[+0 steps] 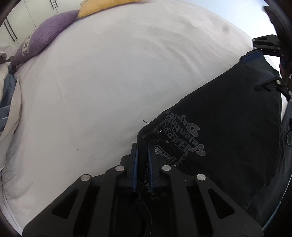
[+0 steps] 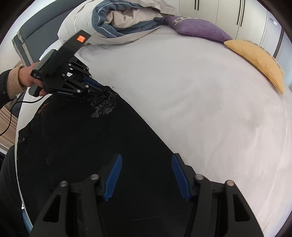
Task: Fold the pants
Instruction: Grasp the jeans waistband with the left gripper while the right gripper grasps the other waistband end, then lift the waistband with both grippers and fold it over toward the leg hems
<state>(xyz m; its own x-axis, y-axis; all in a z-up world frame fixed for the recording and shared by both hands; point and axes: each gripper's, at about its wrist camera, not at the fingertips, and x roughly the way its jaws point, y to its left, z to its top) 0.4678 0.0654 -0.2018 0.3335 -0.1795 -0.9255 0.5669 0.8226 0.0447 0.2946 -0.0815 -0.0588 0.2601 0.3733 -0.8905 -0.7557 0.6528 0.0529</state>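
Observation:
Black pants (image 1: 228, 131) with a grey printed logo lie on the white bed sheet (image 1: 109, 82); they also show in the right wrist view (image 2: 91, 142). My left gripper (image 1: 143, 145) is shut on a corner of the pants near the logo, and it shows in the right wrist view (image 2: 105, 91) at the pants' far corner. My right gripper (image 2: 146, 158) is open, its blue pads on either side of the pants' edge just above the fabric. It shows in the left wrist view (image 1: 259, 71) at the pants' far end.
A purple cushion (image 2: 199, 28) and a yellow cushion (image 2: 259, 60) lie at the far side of the bed. A bunched duvet (image 2: 118, 20) sits at the head end. White wardrobe doors (image 2: 228, 11) stand behind. A cable (image 2: 11, 113) hangs by the bed's left edge.

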